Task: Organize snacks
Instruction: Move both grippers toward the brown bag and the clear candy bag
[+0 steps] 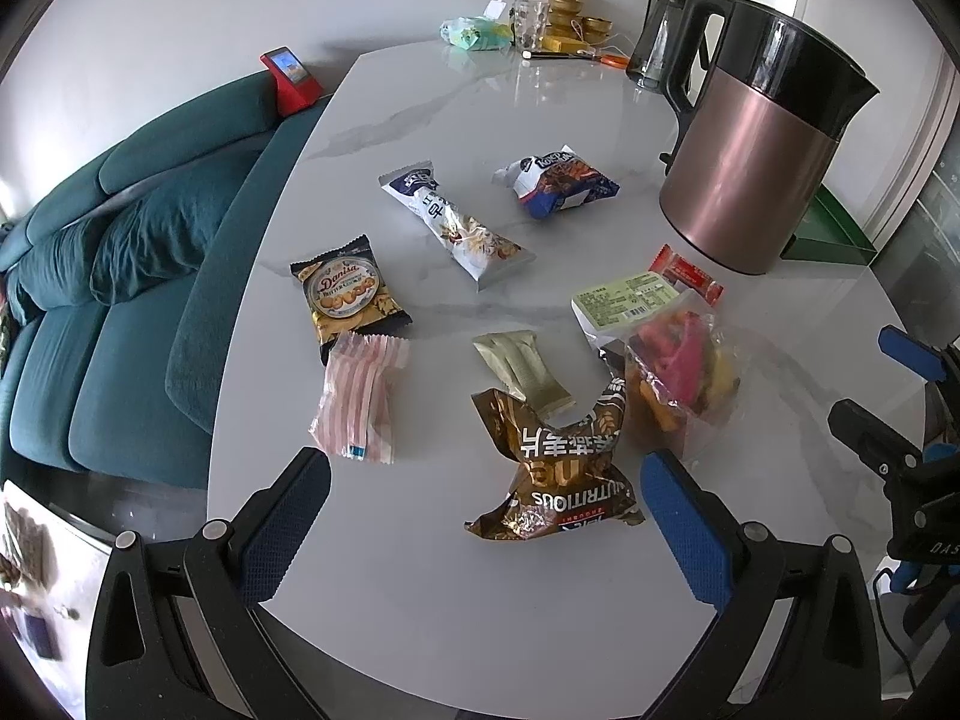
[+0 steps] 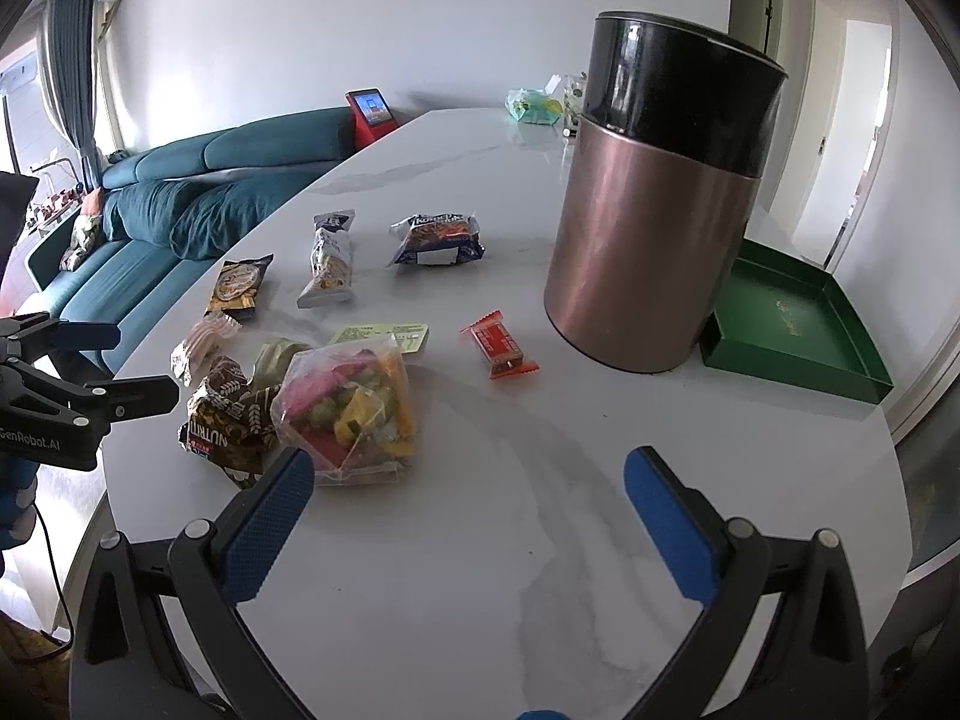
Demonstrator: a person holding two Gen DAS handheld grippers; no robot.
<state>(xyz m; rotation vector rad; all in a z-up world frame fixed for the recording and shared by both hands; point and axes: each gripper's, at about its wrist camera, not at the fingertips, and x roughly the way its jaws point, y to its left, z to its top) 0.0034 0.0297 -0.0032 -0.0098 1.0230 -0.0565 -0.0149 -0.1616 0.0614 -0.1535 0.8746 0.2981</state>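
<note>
Snacks lie scattered on the white marble table (image 1: pixel 480 612). A crumpled brown bag (image 1: pixel 558 468) lies just ahead of my left gripper (image 1: pixel 486 510), which is open and empty. Around it are a pink striped packet (image 1: pixel 360 402), a Danisa cookie pack (image 1: pixel 345 294), a long white wrapper (image 1: pixel 456 228), a blue packet (image 1: pixel 558 183), an olive sachet (image 1: pixel 522 369) and a clear bag of coloured sweets (image 1: pixel 678 372). My right gripper (image 2: pixel 468 516) is open over bare table, the sweets bag (image 2: pixel 354 408) by its left finger. A red bar (image 2: pixel 498 345) lies further ahead. A green tray (image 2: pixel 792 330) sits at right.
A tall copper and black kettle (image 2: pixel 654 216) stands between the snacks and the green tray. Cups, gold bowls and a glass jug (image 1: pixel 654 42) crowd the table's far end. A teal sofa (image 1: pixel 120 276) runs along the left edge, with a red device (image 1: pixel 291 81) on its arm.
</note>
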